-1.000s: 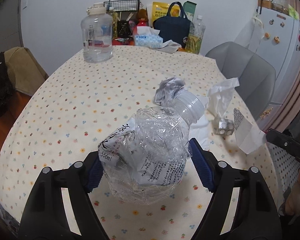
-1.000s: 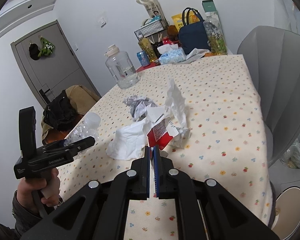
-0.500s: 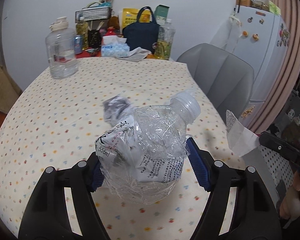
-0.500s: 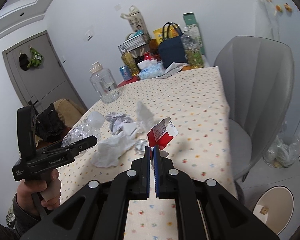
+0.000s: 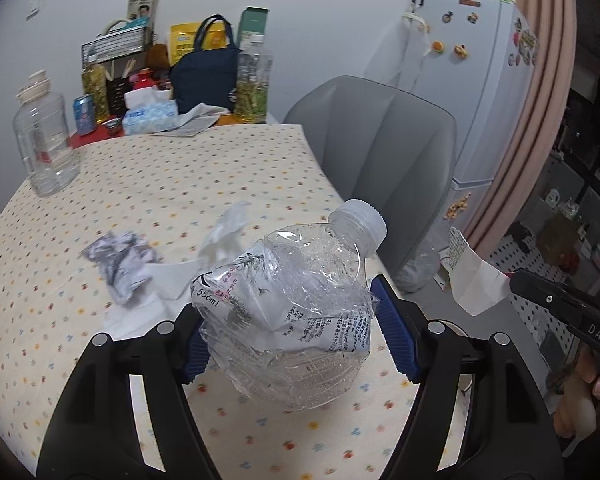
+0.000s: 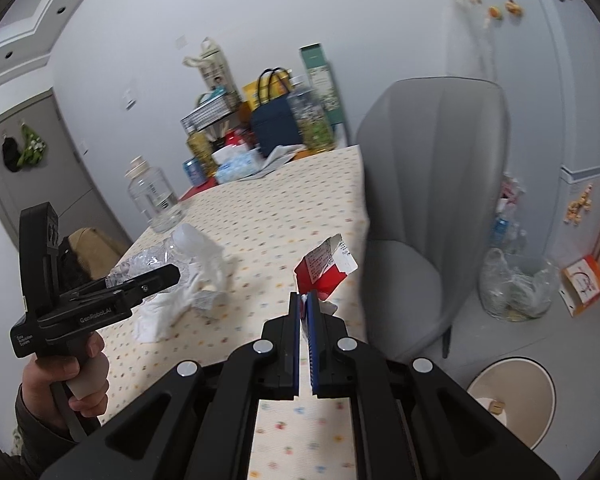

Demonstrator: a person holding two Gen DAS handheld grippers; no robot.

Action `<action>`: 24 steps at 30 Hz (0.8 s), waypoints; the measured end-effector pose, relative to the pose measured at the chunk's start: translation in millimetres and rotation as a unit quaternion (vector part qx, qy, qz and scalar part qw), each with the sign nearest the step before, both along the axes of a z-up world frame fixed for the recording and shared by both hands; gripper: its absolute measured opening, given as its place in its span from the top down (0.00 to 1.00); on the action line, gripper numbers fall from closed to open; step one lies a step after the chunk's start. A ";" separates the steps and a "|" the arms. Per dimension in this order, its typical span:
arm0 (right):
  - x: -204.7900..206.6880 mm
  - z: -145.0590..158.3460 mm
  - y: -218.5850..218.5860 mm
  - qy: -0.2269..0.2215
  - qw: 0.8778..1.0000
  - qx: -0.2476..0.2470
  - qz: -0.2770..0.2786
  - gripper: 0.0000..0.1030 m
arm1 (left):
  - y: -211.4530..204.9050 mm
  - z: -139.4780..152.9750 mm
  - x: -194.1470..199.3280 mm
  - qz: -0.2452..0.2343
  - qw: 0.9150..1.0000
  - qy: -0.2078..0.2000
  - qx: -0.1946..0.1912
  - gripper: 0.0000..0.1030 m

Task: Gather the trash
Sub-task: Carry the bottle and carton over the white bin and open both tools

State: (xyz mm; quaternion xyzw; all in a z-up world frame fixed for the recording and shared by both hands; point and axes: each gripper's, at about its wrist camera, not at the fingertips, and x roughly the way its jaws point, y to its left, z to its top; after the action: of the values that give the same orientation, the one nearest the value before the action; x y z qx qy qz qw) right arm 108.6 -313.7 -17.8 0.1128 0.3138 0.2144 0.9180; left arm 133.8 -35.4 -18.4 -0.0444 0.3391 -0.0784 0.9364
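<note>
My left gripper [image 5: 290, 340] is shut on a crushed clear plastic bottle [image 5: 296, 308] with a white cap, held above the table near its right edge. The bottle also shows in the right wrist view [image 6: 156, 258]. My right gripper [image 6: 307, 300] is shut on a red and white paper carton scrap [image 6: 324, 266], held off the table's right edge; it also shows in the left wrist view [image 5: 474, 278]. On the dotted tablecloth [image 5: 148, 184] lie a crumpled grey wrapper [image 5: 120, 258], white tissue [image 5: 148, 300] and a clear plastic scrap [image 5: 226, 232].
A grey chair [image 6: 432, 208] stands at the table's right side. A round white bin [image 6: 512, 396] sits on the floor below right, with a clear trash bag [image 6: 516, 288] beside the fridge [image 5: 480, 92]. A water jug [image 5: 46, 144], bags and bottles stand at the table's far end.
Both grippers have swung right with their loads, toward the table's right edge and the chair. The floor bin and trash bag have come further into the right wrist view.
</note>
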 end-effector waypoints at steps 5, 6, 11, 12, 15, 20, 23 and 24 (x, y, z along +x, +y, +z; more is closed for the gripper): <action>0.5 -4.3 -26.5 0.001 1.000 0.003 -0.026 0.95 | -22.0 -0.3 8.9 -0.018 1.000 0.005 0.000 0.31; 0.6 -5.8 -32.3 0.002 0.999 0.004 -0.031 0.95 | -27.6 -0.2 10.5 -0.023 1.000 0.005 0.000 0.31; 1.3 -18.7 -61.4 0.012 0.998 0.006 -0.059 0.95 | -62.3 -1.9 21.2 -0.054 0.998 0.010 0.010 0.31; 1.7 -22.4 -66.8 0.016 0.998 0.006 -0.065 0.95 | -69.3 -2.0 22.4 -0.061 0.998 0.010 0.012 0.31; 2.6 -34.9 -83.7 0.027 0.996 0.005 -0.082 0.95 | -93.5 -4.9 28.5 -0.083 0.996 0.015 0.018 0.31; 3.6 -55.9 -112.8 0.044 0.993 0.007 -0.110 0.95 | -130.1 -15.5 40.7 -0.113 0.993 0.031 0.021 0.31; 3.1 -67.0 -129.3 0.054 0.991 0.012 -0.124 0.95 | -152.4 -21.7 45.7 -0.134 0.990 0.040 0.026 0.31; 3.0 -71.2 -134.8 0.057 0.990 0.012 -0.129 0.95 | -159.2 -24.0 47.2 -0.140 0.989 0.043 0.028 0.31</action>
State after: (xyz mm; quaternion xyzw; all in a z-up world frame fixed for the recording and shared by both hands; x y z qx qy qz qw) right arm 111.6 -448.5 -89.0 0.1759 0.3459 0.0910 0.9171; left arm 180.9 -194.6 -42.4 0.0266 0.3839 -0.1971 0.9017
